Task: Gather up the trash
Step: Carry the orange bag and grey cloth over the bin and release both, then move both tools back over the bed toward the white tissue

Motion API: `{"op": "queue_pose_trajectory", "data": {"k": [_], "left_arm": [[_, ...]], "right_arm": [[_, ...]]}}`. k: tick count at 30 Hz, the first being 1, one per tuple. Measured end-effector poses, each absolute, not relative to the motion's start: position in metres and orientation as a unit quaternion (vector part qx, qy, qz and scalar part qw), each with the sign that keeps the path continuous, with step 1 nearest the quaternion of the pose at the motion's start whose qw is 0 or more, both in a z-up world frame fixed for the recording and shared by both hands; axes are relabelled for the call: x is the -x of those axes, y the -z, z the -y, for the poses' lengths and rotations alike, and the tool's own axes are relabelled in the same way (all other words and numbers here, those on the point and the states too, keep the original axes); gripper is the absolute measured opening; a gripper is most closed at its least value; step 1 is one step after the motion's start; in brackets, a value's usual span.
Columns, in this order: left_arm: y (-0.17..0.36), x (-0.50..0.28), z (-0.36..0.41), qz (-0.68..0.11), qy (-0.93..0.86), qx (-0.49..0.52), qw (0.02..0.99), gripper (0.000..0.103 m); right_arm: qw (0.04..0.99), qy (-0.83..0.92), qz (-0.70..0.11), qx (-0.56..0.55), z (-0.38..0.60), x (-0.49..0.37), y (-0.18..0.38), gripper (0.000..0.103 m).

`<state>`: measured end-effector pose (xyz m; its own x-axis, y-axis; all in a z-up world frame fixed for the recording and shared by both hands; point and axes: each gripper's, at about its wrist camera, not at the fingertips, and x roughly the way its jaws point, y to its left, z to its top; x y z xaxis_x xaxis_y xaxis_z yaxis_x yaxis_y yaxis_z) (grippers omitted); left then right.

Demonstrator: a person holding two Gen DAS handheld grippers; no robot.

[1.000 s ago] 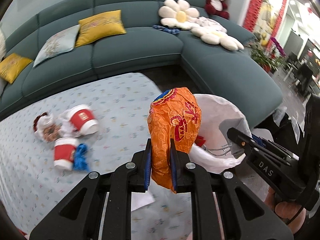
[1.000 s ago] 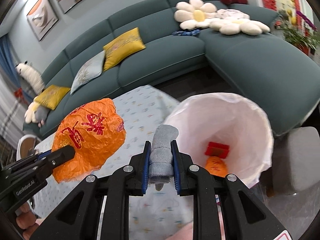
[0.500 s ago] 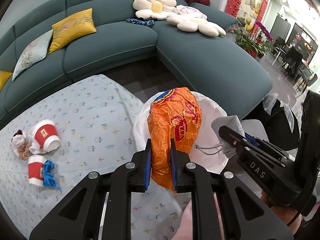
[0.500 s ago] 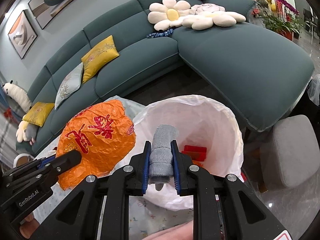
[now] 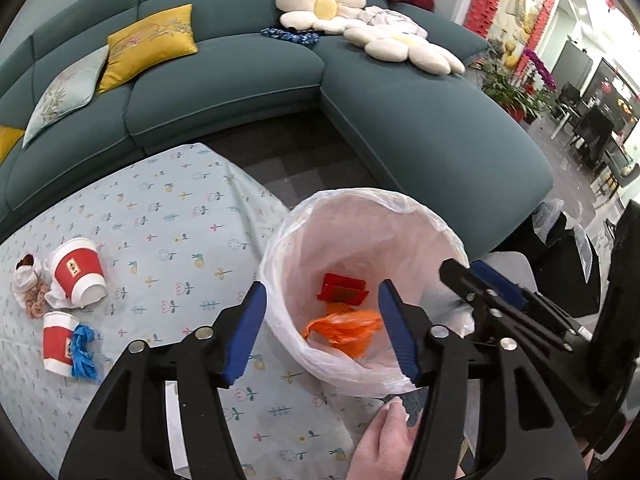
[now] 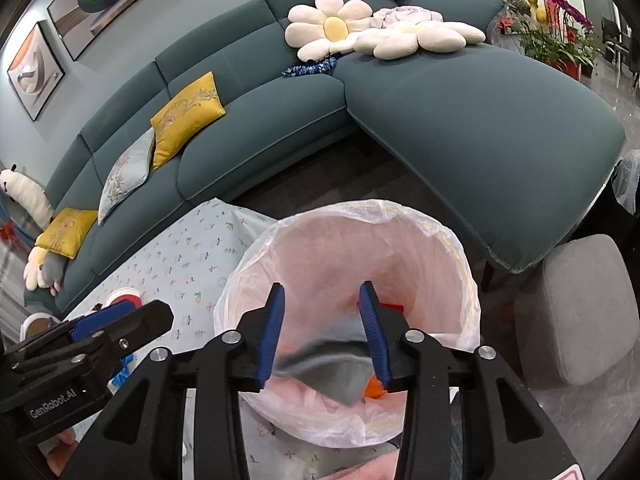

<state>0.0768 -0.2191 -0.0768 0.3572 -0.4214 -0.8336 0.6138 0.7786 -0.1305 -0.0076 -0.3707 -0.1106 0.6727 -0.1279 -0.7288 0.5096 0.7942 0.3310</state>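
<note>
Left wrist view: the left gripper (image 5: 322, 330) is seen with jaws opening and nothing between them; the bin (image 5: 404, 208) lies straight ahead below them, while the remaining cups (image 5: 78, 276) lie far to the jaws' left on the table (image 5: 168, 208).

Right wrist view: the right gripper (image 6: 323, 336) has jaws opening, and the grey cloth (image 6: 326, 364) is seen falling free beneath them into the bin.

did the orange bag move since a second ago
Yes. The orange bag left the left hand-held gripper, whose jaws are opening, and now lies down inside the lined bin.
</note>
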Motion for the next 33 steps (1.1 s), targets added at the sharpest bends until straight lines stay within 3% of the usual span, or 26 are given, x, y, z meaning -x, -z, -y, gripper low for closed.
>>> {"op": "queue_pose_trajectory", "data": {"k": [9, 14, 33], "left_arm": [[0.073, -0.081, 0.193, -0.474, 0.298, -0.083, 0.824, 0.058], [0.068, -0.081, 0.174, -0.471, 0.287, -0.073, 0.831, 0.059], [0.070, -0.090, 0.054, -0.484, 0.202, -0.019, 0.851, 0.060]], "right_arm": [[0.884, 0.177, -0.354, -0.249, 0.359, 0.005, 0.097, 0.044], [0.891, 0.175, -0.350, -0.229, 0.342, 0.005, 0.084, 0.053], [0.901, 0.088, -0.382, -0.183, 0.224, -0.009, 0.073, 0.058]]}}
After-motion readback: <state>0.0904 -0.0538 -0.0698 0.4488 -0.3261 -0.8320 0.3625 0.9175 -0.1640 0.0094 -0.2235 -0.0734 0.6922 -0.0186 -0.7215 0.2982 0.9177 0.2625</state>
